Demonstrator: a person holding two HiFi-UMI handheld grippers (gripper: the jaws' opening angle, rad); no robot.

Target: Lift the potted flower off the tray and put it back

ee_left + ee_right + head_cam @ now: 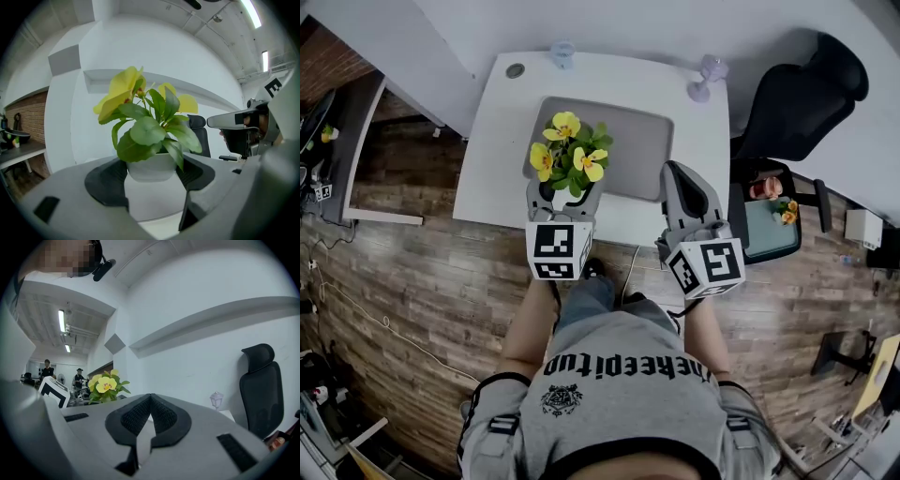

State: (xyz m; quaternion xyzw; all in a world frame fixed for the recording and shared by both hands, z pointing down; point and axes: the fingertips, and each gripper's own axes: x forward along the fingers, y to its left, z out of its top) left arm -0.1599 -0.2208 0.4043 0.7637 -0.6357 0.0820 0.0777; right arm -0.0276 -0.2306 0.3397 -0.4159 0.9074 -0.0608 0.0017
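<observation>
My left gripper (152, 177) fills the foreground. Its black pads (105, 182) press on either side of the white pot (150, 167), so the jaws are apart only by the pot's width. The potted flower (570, 155) stands upright in that grip, its yellow blooms over the front left corner of the grey tray (649, 141). I cannot tell whether the pot touches the tray. My right gripper (150, 398) has its jaws pressed together on nothing, above the white table (487, 141) just right of the tray.
</observation>
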